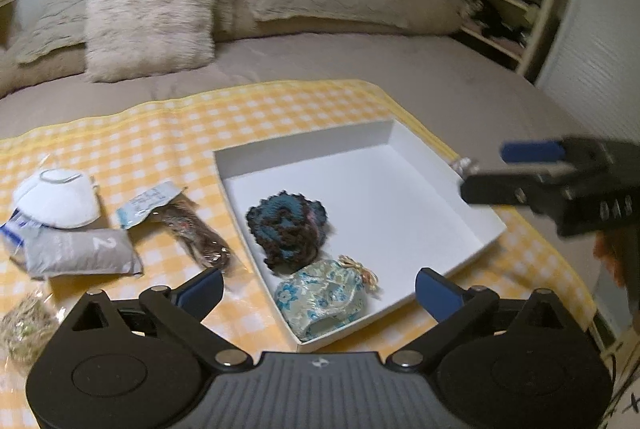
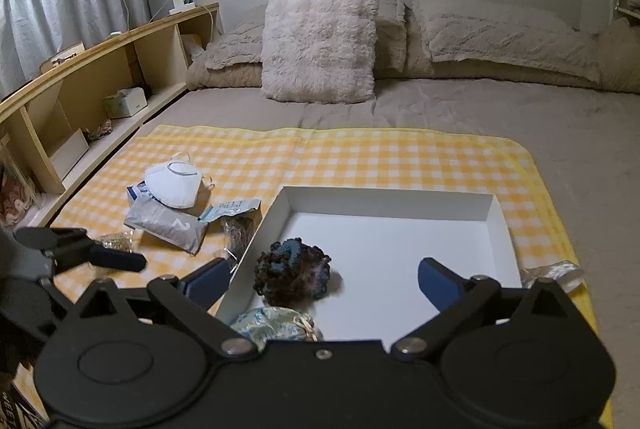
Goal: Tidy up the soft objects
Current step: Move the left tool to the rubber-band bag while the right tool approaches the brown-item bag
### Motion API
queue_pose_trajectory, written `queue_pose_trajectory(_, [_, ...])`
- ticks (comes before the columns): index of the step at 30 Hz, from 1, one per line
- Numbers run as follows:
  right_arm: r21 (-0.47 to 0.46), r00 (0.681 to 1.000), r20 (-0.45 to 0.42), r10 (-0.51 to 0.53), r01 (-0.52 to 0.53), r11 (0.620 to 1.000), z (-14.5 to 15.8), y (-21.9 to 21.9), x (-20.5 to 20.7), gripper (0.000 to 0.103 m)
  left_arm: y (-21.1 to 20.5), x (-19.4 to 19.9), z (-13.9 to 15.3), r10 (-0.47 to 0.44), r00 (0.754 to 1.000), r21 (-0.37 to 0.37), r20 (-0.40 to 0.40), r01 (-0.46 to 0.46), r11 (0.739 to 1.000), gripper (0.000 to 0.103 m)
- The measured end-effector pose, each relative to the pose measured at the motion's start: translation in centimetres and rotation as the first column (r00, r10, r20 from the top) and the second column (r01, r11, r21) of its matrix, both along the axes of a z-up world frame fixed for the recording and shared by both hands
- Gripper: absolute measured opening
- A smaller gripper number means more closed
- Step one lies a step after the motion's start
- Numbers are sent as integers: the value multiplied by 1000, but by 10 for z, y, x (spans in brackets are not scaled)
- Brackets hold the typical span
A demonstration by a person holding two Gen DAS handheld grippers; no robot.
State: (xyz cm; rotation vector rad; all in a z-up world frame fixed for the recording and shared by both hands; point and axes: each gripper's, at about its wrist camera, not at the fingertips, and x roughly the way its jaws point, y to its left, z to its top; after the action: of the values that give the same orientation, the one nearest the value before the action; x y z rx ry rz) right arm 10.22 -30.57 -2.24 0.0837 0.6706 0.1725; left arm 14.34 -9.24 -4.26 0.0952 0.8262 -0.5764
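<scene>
Here the crocheted bundle [image 2: 294, 273] lies between the spread fingers [image 2: 436, 283].

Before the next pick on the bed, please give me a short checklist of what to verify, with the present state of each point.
1. Left gripper open, nothing between its fingers: ok.
2. Right gripper open, empty: ok.
3. White box has free room: ok.
4. Crocheted piece and floral pouch already inside the box: ok.
5. White mask and grey packet still outside on the checked cloth: not ok.
6. Contents of the clear bags: cannot tell.
</scene>
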Motion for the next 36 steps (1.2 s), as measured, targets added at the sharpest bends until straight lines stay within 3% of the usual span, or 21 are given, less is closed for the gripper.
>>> queue_pose_trajectory(11, [-50, 999, 31, -21, 23, 999, 0, 2, -24, 103, 21, -6, 7, 131, 990, -24, 44, -130, 991, 103])
queue_pose_trajectory(18, [-34, 997, 40, -67, 68, 997, -1, -3, -26, 103, 36, -4, 8, 192, 978, -41, 77, -189, 981, 103])
queue_pose_trajectory(30, [6, 998, 58, -30, 30, 1000, -6, 29, 3, 103, 88, 14, 10, 295, 952, -28, 77, -294, 955, 103])
queue_pose_trajectory(36, [39, 998, 55, 26, -28, 999, -10, 60, 27, 103, 122, 23, 13, 367, 924, 1, 103, -369, 929, 103])
